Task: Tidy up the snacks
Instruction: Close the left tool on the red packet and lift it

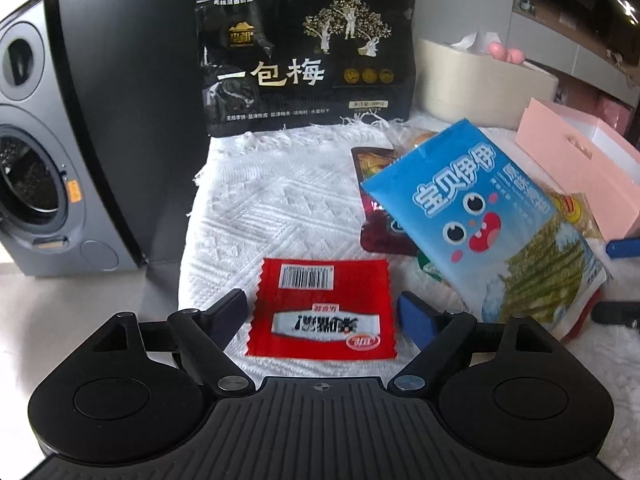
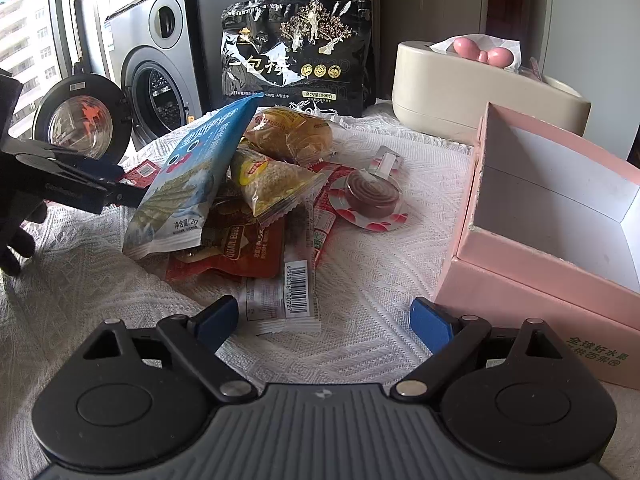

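White woven cloth [image 1: 280, 200] covers my table; my left gripper [image 1: 324, 312] gapes wide around the flat red snack packet [image 1: 322, 312], untouched. My right gripper [image 2: 324, 320] spreads empty beside the pink box [image 2: 552, 216].

The right tool [image 2: 324, 320] hung open over a white woven cloth [image 2: 380, 264]. Ahead lay a snack pile [image 2: 248, 196] topped by a blue packet [image 2: 188, 184]; an open pink box [image 2: 552, 216] sat to its right.
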A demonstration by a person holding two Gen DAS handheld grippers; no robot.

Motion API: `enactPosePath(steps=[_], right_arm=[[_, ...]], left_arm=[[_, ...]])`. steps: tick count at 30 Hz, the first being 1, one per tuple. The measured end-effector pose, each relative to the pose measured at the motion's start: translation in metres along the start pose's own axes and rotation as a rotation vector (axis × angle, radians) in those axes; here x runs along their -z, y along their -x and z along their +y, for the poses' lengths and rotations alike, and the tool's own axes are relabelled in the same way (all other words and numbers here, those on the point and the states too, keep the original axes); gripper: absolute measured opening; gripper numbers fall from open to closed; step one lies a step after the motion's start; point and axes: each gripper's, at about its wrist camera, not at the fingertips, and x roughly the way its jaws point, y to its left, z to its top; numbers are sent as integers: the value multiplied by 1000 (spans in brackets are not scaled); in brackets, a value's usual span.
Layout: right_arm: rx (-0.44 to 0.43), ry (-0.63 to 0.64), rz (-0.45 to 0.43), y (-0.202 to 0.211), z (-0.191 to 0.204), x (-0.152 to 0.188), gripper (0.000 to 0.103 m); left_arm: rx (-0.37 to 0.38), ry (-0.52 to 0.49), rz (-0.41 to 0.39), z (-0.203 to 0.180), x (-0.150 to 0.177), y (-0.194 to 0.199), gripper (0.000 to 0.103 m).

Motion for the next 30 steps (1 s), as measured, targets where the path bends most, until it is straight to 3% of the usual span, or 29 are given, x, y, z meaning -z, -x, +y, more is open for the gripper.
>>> enactPosePath(steps=[7, 10, 13, 15, 21, 25, 30], right_arm=[[-19, -13, 43, -2, -2, -5, 95], [-5, 8, 76, -4, 2, -8, 96], [18, 21, 87, -1, 7, -11, 96], [33, 49, 50, 11, 17, -13, 92], [104, 226, -203, 48, 74, -32, 92], [82, 262, -208, 20, 106, -55, 92], [112, 275, -105, -31, 132, -65, 92]], left_arm=[[3, -22, 10, -5, -1, -3, 89], [-11, -6, -8, -2, 1, 5, 76], [15, 86, -46, 13, 3, 15, 65], [37, 136, -75, 22, 5, 22, 61], [89, 230, -134, 35, 9, 34, 59], [89, 239, -156, 36, 12, 48, 59], [80, 263, -194, 41, 19, 79, 59]])
